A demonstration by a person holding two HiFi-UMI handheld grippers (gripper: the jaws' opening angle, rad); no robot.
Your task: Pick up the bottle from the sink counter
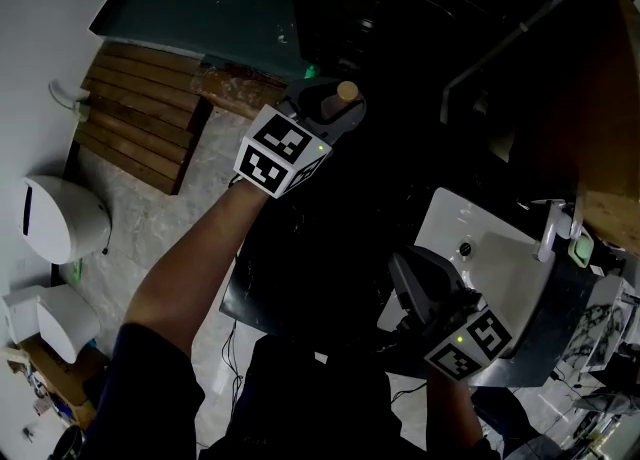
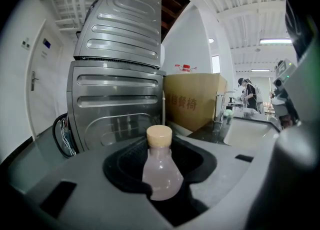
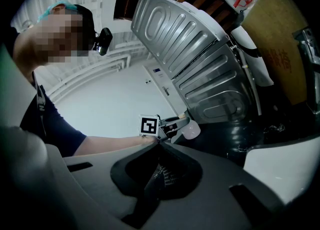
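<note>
**Left tongs** [image 1: 325, 108]: closed on the bottle [image 2: 162, 171]. The jaws pinch the pale, rounded lower body from either side. The tan cap stands clear above them, with the neck upright and centred. Gripping low on the broad part, rather than at the narrow neck, probably keeps the smooth body from tipping or sliding out during the lift.

**Bottle, position:** between the left jaws, in front of the ribbed steel appliance [image 2: 117, 104]. The jaws hide its base. In the right gripper view it seems to hang just above the dark worktop [image 2: 206, 133], though this is uncertain at that size.

**Right tongs** [image 3: 159, 144]: jaws together with nothing between them. They are held low beside the white sink [image 1: 500, 268], well apart from the bottle. They are most likely kept idle there because one grip is enough for so small a load, and this leaves the left arm's path free.

**Surroundings:** the tap [image 1: 548, 233] stands at the far rim of the sink. A cardboard box [image 2: 192, 99] sits on the worktop between the appliance and the sink.
</note>
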